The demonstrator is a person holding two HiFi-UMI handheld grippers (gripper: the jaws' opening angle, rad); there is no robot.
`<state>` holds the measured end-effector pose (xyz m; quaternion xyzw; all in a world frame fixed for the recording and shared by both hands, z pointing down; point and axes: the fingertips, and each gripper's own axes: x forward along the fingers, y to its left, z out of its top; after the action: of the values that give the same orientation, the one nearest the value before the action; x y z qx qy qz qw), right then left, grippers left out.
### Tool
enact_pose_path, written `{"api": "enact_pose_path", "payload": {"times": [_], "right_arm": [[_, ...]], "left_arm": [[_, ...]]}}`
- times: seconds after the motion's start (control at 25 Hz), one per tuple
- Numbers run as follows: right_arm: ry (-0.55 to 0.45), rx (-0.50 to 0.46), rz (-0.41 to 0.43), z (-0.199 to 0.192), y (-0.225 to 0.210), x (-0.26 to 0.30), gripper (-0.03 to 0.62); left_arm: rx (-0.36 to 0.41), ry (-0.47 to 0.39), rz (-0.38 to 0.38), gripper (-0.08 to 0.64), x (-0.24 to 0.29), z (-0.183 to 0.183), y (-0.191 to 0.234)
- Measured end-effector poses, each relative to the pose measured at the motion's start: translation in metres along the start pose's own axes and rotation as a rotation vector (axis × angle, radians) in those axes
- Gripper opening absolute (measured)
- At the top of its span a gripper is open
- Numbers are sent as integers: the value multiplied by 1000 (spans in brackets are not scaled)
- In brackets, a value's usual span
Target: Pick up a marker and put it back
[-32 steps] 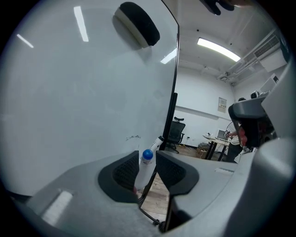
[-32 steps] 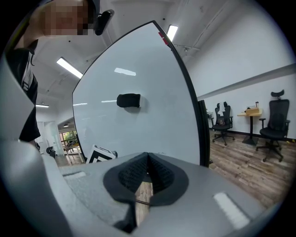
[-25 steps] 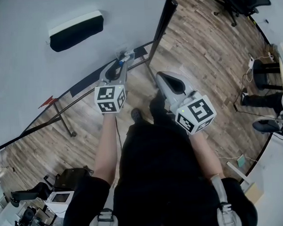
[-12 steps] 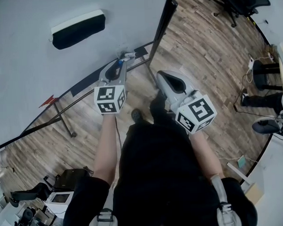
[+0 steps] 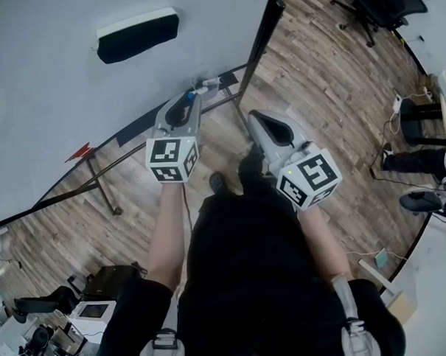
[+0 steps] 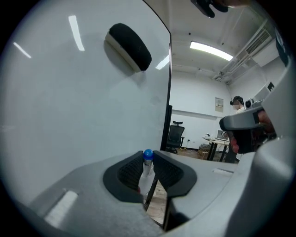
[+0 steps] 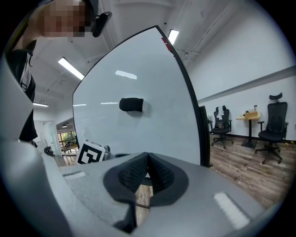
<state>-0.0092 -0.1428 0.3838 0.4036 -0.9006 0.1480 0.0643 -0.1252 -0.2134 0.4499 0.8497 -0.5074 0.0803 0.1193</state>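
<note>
The person stands close to a large white whiteboard (image 5: 72,106) on a black metal stand, with a black felt eraser with a white back (image 5: 138,37) stuck high on its face. The left gripper (image 5: 196,95) reaches to the narrow dark ledge (image 5: 150,123) along the board's lower edge. Its ribbed black pads are drawn in around a white-barrelled marker with a blue cap (image 6: 147,163), pressing it from both sides, cap end pointing away. The marker sits at the ledge's right end, near the board's black side post (image 5: 264,31); whether it has cleared the ledge I cannot tell. The right gripper (image 7: 148,159) hangs back by the person's waist, pads meeting and nothing between them.

As I judge it, the grasp is made and the pick-up is only half done. Lifting the marker away, returning it to the ledge and letting go all remain.
</note>
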Motion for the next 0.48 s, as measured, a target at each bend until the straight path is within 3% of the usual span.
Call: {"api": "enact_pose_path", "payload": {"times": [0.48], "right_arm": [[-39,2,8,7,20,-2,2]], "left_arm": [[11,-117,-4,77,-44,45,-3]]}}
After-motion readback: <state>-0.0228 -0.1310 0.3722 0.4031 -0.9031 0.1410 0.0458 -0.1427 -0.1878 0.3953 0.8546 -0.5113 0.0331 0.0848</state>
